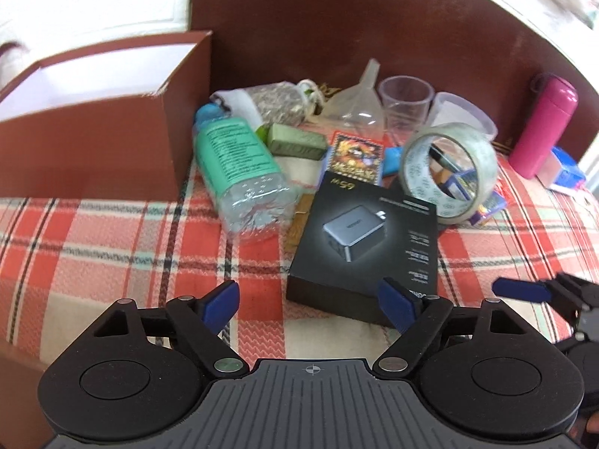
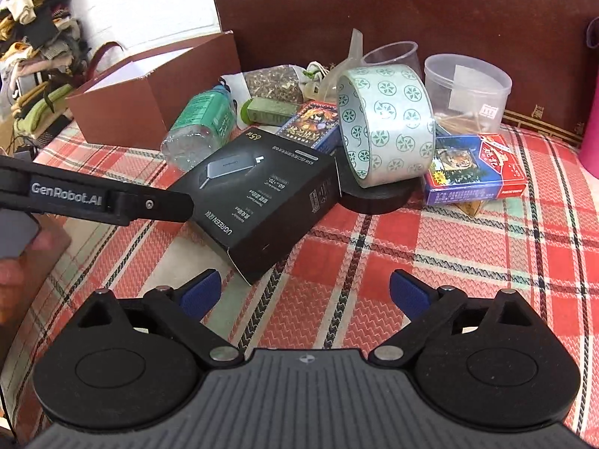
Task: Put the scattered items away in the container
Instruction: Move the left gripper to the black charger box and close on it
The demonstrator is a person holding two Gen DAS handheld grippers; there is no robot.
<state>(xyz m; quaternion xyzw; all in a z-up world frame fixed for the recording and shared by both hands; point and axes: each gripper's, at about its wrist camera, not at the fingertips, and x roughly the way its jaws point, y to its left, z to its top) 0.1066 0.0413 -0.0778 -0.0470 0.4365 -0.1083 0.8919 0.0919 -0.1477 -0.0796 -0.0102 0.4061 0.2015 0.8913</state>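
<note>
My left gripper (image 1: 309,305) stands open just in front of a black charger box (image 1: 367,239), whose near edge lies between its blue pads. The open brown container (image 1: 93,112) sits at the left; its inside shows white. A plastic bottle (image 1: 236,161) lies on its side between the container and the charger box. My right gripper (image 2: 303,293) is open over the checked cloth, a little short of the charger box (image 2: 258,191). A clear tape roll (image 2: 385,123) stands on a black tape roll (image 2: 378,196). Beside them lies a card deck (image 2: 475,168).
Behind the pile are a funnel (image 1: 359,101), a clear cup (image 1: 404,101), a clear tub (image 2: 468,86), a pouch of dried herbs (image 1: 277,103) and a green bar (image 1: 295,142). A pink flask (image 1: 543,127) stands at the right. A brown headboard (image 1: 337,18) closes the back.
</note>
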